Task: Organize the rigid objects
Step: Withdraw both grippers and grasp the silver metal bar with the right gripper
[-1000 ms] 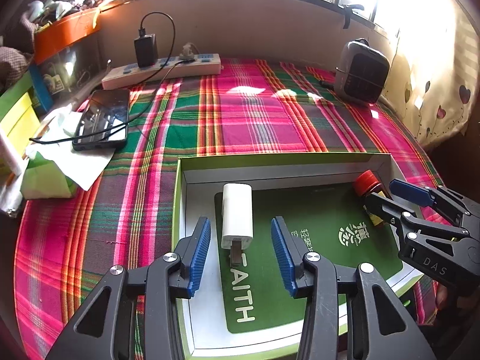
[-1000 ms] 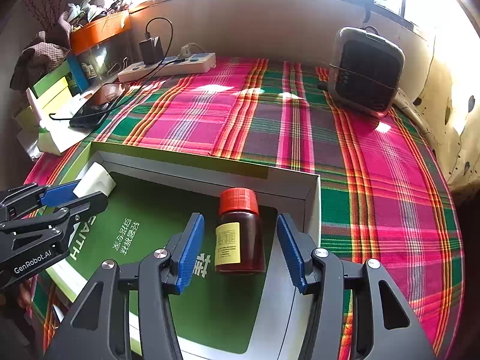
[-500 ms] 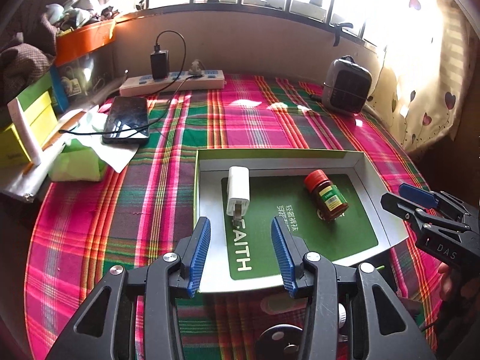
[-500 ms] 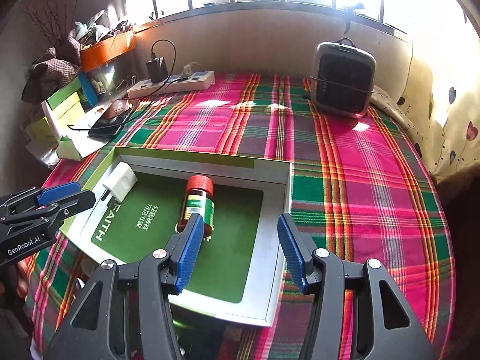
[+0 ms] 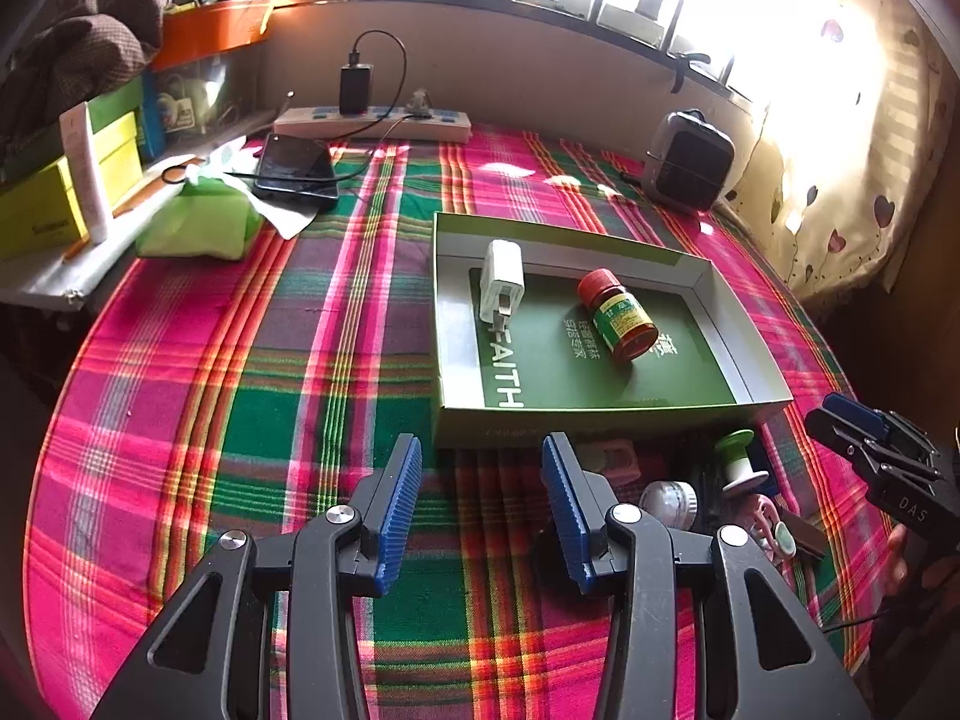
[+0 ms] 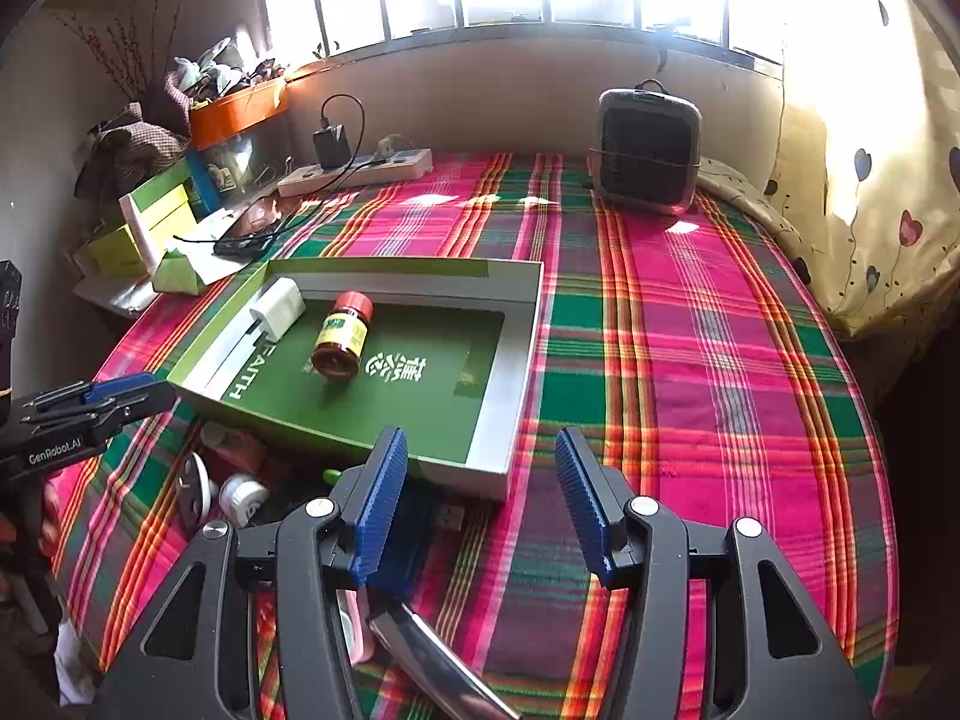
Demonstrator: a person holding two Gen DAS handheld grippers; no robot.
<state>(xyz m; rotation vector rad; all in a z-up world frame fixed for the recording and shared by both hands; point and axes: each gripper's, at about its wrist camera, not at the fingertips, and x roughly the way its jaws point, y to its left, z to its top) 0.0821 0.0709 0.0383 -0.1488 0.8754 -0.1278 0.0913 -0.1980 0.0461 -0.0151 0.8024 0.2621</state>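
Note:
A shallow green box lies on the plaid cloth. Inside it lie a white charger plug and a brown bottle with a red cap, on its side. My left gripper hovers open over the cloth, in front of the box, with nothing between its fingers. My right gripper is open too, near the box's front right corner. Small loose objects lie before the box: a white jar, a green-and-white spool and a pink item.
A power strip with a black charger, a phone, a green tissue pack and yellow boxes crowd the back left. A small heater stands at the back right. A metal blade-like piece lies under my right gripper.
Both grippers have pulled back from the box, away from the plug and bottle they framed. The box now looks smaller, and the loose objects in front of it have come into view.

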